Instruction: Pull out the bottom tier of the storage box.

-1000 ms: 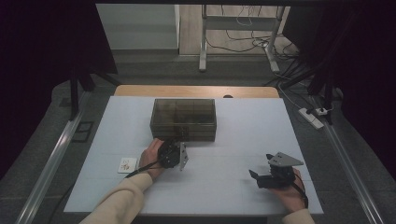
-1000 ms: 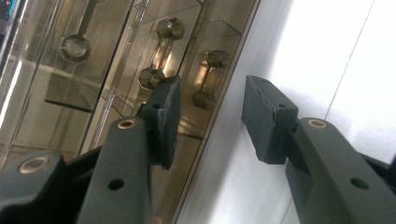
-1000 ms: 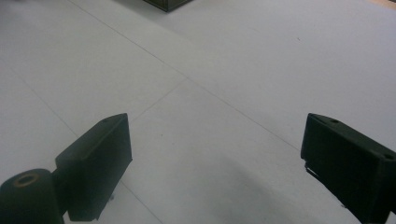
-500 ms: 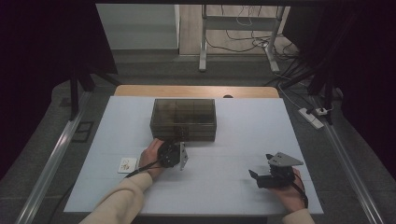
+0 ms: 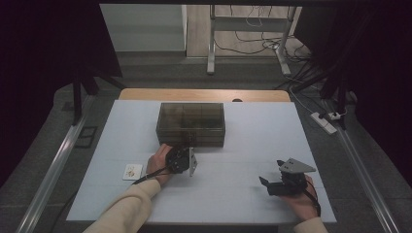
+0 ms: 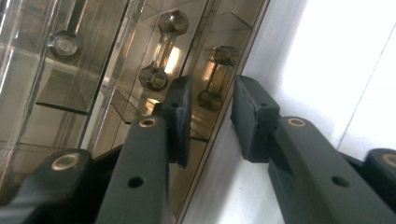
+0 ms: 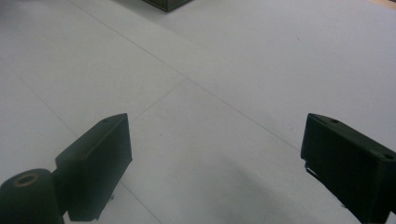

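Dim workroom, cables and a metal stand at the top of the high view; a pale grey tabletop (image 5: pixel 233 194) fills the middle.

Item one: a smoked, see-through plastic compartment box (image 5: pixel 190 124), centre of the frame, lid apparently down. Through its wall we make out metal, dumbbell-shaped fittings (image 6: pixel 161 49), upper middle of the left gripper view.

Item two: our left gripper (image 5: pixel 187 145), at the box's near edge. Its jaws have just been closing and now stand narrow, astride that edge, pads not visibly pressing.

Item three: our right gripper (image 5: pixel 265 182), lower right, jaws wide over bare table.

Item four: a small white card (image 5: pixel 132 171), lower left.

Progress, as we judge: grip nearly taken; opening or moving the box remains.
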Tool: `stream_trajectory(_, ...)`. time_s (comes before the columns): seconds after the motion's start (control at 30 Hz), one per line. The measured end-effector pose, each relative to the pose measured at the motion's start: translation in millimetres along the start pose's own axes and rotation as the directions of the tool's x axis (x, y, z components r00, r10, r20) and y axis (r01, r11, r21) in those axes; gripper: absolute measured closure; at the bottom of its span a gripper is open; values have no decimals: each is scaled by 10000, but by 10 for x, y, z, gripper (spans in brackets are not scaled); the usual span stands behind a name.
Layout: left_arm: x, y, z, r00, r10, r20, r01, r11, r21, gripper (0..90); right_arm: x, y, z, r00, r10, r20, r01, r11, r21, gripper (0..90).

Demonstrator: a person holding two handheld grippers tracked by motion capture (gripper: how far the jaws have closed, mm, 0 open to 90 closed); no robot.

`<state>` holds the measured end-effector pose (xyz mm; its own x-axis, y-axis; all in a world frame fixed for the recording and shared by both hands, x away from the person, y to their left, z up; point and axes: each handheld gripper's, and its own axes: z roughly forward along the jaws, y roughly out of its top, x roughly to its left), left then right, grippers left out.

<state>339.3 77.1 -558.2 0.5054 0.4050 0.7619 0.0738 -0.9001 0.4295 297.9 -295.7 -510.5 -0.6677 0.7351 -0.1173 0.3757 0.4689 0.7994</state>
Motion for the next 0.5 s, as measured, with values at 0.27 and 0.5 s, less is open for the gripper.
stream_trajectory(0.27,-30,18,16,9997,172,-170,-171,9998,57,714,-4,-2,-2,10000,13,15,-13,10000,0,85)
stream_trajectory(0.5,-50,23,19,9989,320,-345,-316,9994,123,731,-5,-3,-3,10000,31,12,-31,10000,1,85)
